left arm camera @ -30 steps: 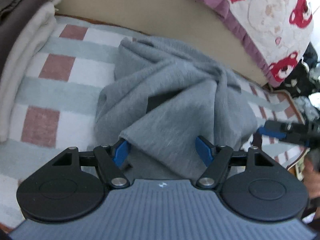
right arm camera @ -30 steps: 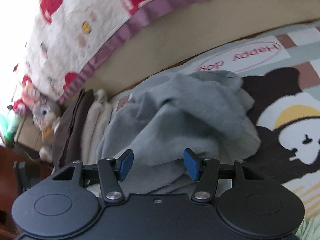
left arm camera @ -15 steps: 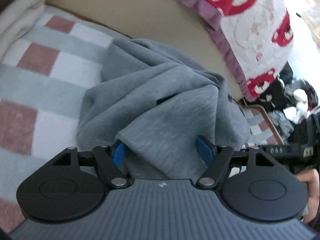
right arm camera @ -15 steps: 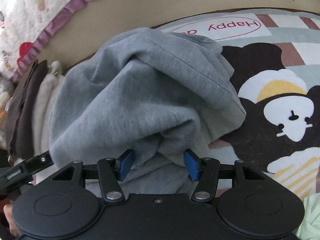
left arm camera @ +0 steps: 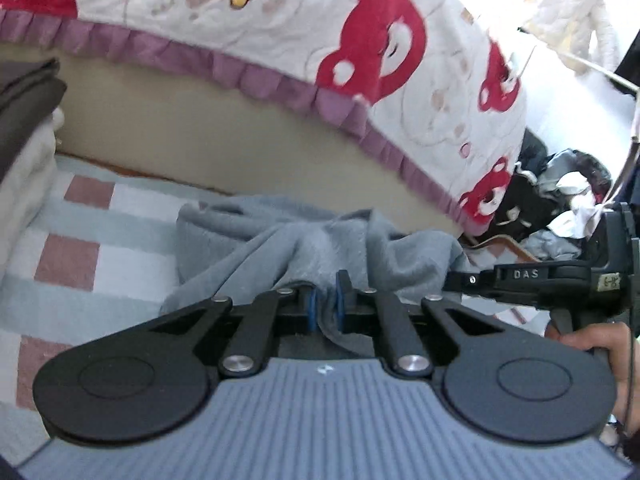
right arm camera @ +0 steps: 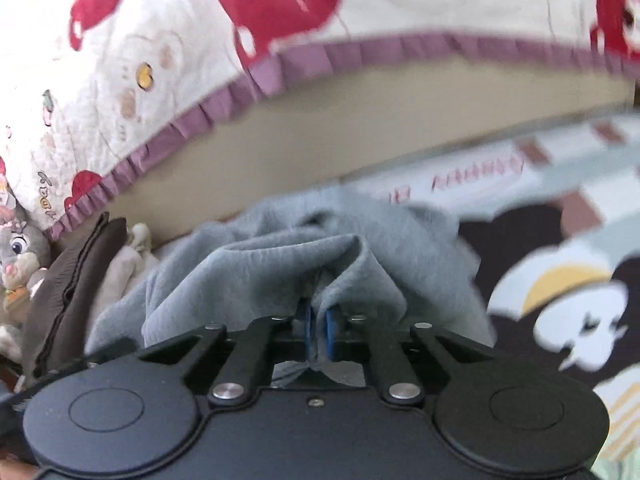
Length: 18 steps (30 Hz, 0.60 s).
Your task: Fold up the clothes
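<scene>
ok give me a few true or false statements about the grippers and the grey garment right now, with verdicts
1. The left gripper is shut on the grey garment. True.
2. The right gripper is open and clear of the cloth. False: its blue pads are close together with grey fabric pinched between them.
3. The grey garment lies on a checked blanket. True.
4. The grey garment is already folded flat. False: it is bunched and creased.
5. Folded brown and cream cloths sit beside the grey garment in the right wrist view. True.
6. The bear-print cover lies under the grey garment. False: it drapes over the bed edge behind it.
</scene>
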### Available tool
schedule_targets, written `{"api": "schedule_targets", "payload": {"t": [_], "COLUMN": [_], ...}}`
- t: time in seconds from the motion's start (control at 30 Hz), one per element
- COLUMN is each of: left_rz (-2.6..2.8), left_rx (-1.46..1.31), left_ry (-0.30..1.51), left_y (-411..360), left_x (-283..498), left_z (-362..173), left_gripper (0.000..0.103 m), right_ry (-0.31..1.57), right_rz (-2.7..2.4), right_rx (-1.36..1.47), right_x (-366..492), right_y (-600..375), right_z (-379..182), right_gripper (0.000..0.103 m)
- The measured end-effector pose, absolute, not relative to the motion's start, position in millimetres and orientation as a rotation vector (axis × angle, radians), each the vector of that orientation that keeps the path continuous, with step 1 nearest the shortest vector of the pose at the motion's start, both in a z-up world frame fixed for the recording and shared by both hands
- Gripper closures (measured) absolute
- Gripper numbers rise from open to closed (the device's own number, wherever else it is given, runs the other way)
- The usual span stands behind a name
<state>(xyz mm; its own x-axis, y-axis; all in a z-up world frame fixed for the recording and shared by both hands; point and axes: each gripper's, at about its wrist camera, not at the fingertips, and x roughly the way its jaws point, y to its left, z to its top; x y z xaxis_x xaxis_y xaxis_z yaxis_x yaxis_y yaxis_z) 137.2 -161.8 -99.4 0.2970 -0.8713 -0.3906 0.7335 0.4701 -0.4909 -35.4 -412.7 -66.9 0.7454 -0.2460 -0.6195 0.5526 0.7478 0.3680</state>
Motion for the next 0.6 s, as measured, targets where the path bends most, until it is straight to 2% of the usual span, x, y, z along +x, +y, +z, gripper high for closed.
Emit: {"api": "schedule_targets", "payload": {"t": [0.13, 0.23, 0.37, 0.47, 0.6], "left_rz": [-1.121, -1.135, -1.221, -1.277, -1.242], "left_rx": [-0.248, -0.206, -0.216, -0.184, -0.102], "left_ry": [0.739, 0.756, 0.721, 0.691, 0.688], "left_y": [-167, -176, -173, -176, -182], "left_x": [136, 133, 123, 112, 104], "left_z": [-106, -112, -107, -103, -111], "left_gripper": [0.089, 0.076, 0.073, 0.053, 0.051], "right_ry": [0.545, 0.538, 0.476, 0.472, 0.491], "right_rz": [-0.539, -0.585, -0.544, -0.572, -0.668], "right_rx": [0.403, 0.306, 0.315, 0.240, 0.236], "right_x": [-34, -28, -30, -27, -31], "right_y": [-411, -418, -438, -439, -454], "right_z": [-41, -24, -2, 12, 19], "right_gripper": [0.097, 0.098, 0.098, 0.098, 0.098]}}
